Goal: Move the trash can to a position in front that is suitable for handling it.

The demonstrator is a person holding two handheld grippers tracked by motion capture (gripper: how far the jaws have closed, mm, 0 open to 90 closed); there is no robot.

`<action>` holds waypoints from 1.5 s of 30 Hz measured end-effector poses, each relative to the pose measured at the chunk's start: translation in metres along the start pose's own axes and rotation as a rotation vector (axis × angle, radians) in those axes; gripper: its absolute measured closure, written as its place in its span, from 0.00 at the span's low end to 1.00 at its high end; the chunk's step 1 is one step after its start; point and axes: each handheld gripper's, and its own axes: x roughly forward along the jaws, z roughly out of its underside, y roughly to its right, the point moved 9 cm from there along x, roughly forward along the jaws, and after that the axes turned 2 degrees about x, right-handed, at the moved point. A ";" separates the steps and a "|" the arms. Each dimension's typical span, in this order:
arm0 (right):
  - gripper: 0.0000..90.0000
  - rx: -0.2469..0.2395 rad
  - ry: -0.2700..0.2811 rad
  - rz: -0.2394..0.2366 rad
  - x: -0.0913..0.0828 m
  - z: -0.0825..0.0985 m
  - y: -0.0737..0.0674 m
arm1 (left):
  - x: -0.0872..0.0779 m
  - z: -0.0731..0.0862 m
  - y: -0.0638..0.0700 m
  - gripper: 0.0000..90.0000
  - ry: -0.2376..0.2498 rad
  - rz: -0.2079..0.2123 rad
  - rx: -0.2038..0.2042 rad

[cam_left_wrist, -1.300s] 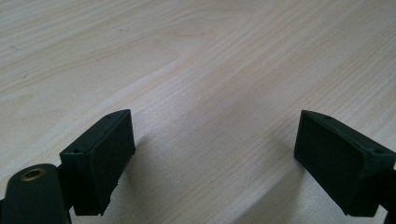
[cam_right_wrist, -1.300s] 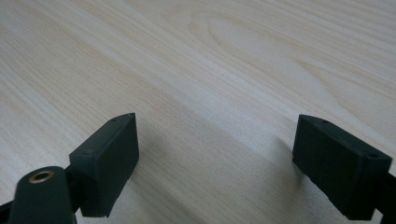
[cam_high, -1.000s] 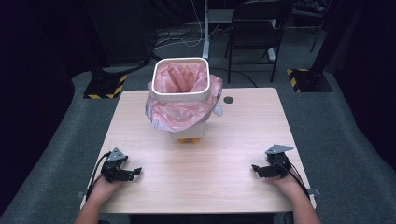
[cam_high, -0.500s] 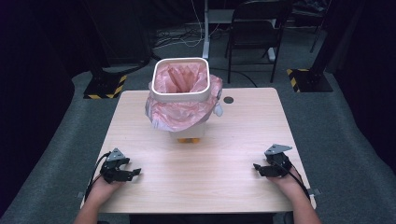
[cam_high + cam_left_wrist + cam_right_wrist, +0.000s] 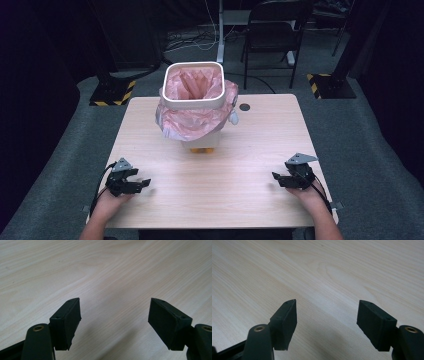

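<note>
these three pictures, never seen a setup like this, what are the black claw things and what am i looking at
No robot here: a person sits at a wooden table and holds a hand tool in each hand. Each tool is a gripper with two black jaws that open and shut.

The high view comes from a camera above the person, looking forward and down. The left gripper is at the lower left, the right gripper at the lower right, both low over the table near the person.

The other two pictures come from cameras riding on the tools, looking along the jaws. In each the jaws stand wide apart over bare wood, holding nothing.

At the far side of the table stands a white bin lined with a pink plastic bag that spills over its rim.
</note>
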 end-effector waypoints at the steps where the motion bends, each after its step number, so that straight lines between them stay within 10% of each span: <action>1: 0.34 0.002 0.007 -0.001 -0.001 -0.001 -0.001 | -0.001 -0.002 0.001 0.30 0.008 -0.001 -0.004; 18: 0.38 -0.037 0.006 -0.063 -0.008 -0.010 -0.018 | -0.026 -0.031 0.008 0.33 0.143 0.015 -0.082; 45: 0.40 -0.030 0.048 -0.111 -0.034 -0.055 -0.039 | -0.045 -0.068 0.011 0.27 0.180 0.037 -0.115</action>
